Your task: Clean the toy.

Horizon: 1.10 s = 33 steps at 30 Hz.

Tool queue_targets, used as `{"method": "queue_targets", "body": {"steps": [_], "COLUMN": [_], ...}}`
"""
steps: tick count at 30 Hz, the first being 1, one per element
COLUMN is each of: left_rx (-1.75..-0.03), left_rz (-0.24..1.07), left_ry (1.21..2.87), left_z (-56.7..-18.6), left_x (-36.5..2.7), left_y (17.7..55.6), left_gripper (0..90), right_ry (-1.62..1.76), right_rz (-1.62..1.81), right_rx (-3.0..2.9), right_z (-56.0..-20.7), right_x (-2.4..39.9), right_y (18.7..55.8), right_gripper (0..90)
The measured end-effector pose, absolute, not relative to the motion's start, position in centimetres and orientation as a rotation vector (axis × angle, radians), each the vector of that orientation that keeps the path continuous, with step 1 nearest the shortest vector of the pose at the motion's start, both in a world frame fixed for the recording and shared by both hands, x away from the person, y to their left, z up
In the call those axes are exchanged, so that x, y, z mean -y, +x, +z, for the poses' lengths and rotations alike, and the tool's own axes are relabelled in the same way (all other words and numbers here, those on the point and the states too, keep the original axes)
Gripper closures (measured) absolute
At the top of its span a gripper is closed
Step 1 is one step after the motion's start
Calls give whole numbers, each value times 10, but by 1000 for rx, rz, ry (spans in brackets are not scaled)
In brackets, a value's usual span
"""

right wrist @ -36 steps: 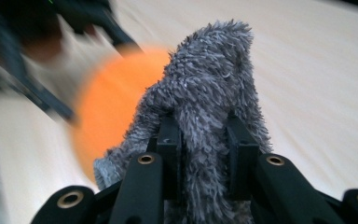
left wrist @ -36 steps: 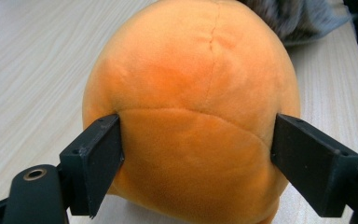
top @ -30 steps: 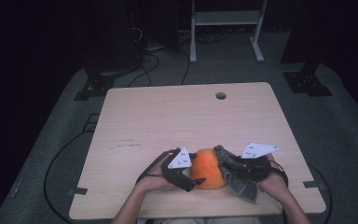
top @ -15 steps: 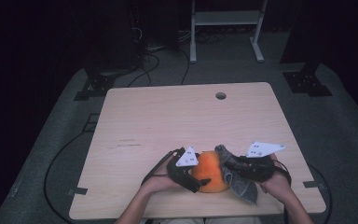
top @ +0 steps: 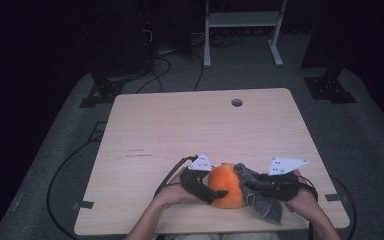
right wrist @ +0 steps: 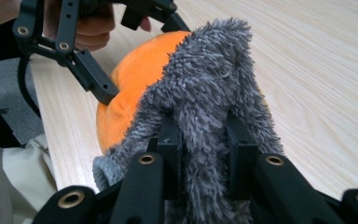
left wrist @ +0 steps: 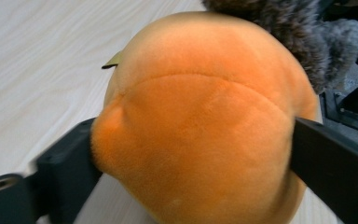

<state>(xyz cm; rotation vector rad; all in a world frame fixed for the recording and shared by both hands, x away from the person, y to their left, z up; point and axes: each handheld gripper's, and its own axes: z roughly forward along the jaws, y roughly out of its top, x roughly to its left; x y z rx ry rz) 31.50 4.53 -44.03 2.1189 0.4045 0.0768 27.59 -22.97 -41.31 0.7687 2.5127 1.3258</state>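
Round orange plush ball (top: 226, 186) sits on pale wooden table (top: 190, 130) near front edge, wide bare tabletop beyond. Left gripper (top: 215, 192) jaws have just closed further, apparently clasping ball's sides. Right gripper (top: 247, 189) clenched on shaggy grey microfibre cloth (right wrist: 214, 88) draped against ball.

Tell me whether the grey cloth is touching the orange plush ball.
Touching. In the right gripper view the grey cloth, pinched in the right gripper, drapes straight onto the orange plush ball, no gap between them. The high view agrees.
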Motion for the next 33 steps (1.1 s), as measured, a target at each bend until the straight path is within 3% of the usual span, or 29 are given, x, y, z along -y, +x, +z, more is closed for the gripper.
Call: {"method": "queue_targets", "body": {"steps": [3,6,8,12,15,19,26,33], "left_rx": [-331,-184,-139,-312,-426,-360,-324,-457], "left_rz": [218,448,504,320,193,236,264,173], "left_ry": [2065,2039,2057,2067,2113,2127,2154,2119], "left_z": [-431,-424,-425,-431,-437,-439,-442,-429], "left_x": [-44,-38,-36,-45,-45,-47,-50,-46], "left_y": [308,296,294,309,318,313,312,316], "left_gripper": [257,299,282,100,47,154,154,90], "right_ry": [791,797,791,753,714,746,825,708], "right_rz": [1319,1401,1404,1361,1326,1319,1242,1275], "right_rx": [-2498,-2448,-2434,-2451,-2450,-2429,-2410,-2418], "right_z": [-408,-397,-396,-403,-408,-414,-418,-409], "right_x": [235,242,238,223,213,218,233,204], "right_y": [276,278,280,278,274,275,278,269], "right_gripper": [716,717,717,718,715,717,722,725]}}
